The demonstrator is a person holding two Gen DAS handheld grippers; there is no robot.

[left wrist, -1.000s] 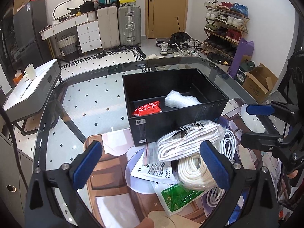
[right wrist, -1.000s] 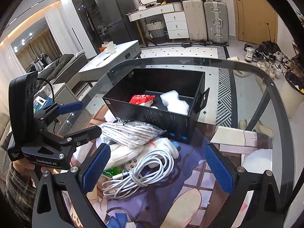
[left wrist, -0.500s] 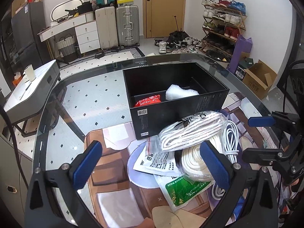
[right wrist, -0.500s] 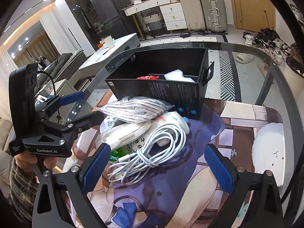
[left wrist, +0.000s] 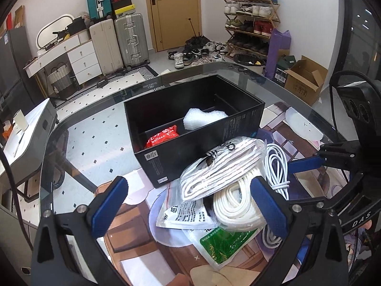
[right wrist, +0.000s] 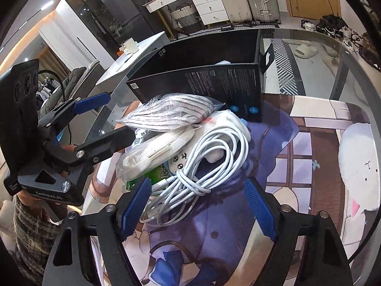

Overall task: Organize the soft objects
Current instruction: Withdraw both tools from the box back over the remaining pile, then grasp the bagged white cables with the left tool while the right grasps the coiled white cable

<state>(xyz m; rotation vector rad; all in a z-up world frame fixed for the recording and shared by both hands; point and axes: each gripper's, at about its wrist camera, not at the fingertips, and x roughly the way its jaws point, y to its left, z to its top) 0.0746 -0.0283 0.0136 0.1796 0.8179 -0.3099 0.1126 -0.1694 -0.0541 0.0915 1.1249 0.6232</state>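
Between right tongs [right wrist: 197, 206], white cable [right wrist: 212, 157]

Box [left wrist: 190, 147] on the glass table [left wrist: 78, 143], far side of the pile, with a glue packet [left wrist: 162, 137] in its left compartment and bubble wrap [left wrist: 202, 119] in the one to the right. Just in front of the box: bagged cord [left wrist: 221, 169] stacked on a rope coil [left wrist: 235, 205], both lying over flat pouches [left wrist: 188, 214], and a cable bundle [right wrist: 209, 157] beside them on the right, over a plush toy [right wrist: 181, 162]. Left gripper [left wrist: 190, 205] in front of the pile, right gripper [right wrist: 197, 207] straddling the cable's near end, not touching.
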